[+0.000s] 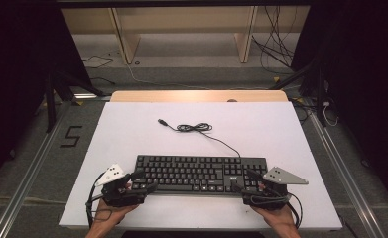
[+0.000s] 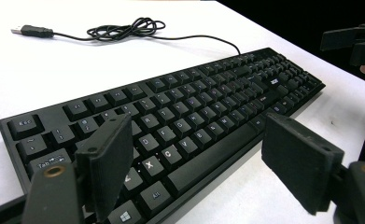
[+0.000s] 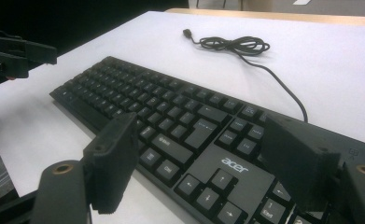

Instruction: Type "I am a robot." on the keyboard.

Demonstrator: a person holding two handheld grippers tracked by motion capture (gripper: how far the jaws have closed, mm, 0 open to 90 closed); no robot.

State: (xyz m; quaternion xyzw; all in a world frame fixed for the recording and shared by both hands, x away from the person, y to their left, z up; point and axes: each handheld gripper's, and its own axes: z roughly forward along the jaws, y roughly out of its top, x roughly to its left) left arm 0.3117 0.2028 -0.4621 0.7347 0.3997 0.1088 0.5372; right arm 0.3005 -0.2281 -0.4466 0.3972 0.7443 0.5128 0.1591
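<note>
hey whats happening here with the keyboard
A person holds a two-jaw gripper in each hand over a black Acer keyboard lying on a white table. The left gripper is at the keyboard's left end and the right gripper at its right end, both with jaws open around the near edge, not yet clamping it. The keyboard's cable lies loosely coiled behind it, with the USB plug unconnected.
</note>
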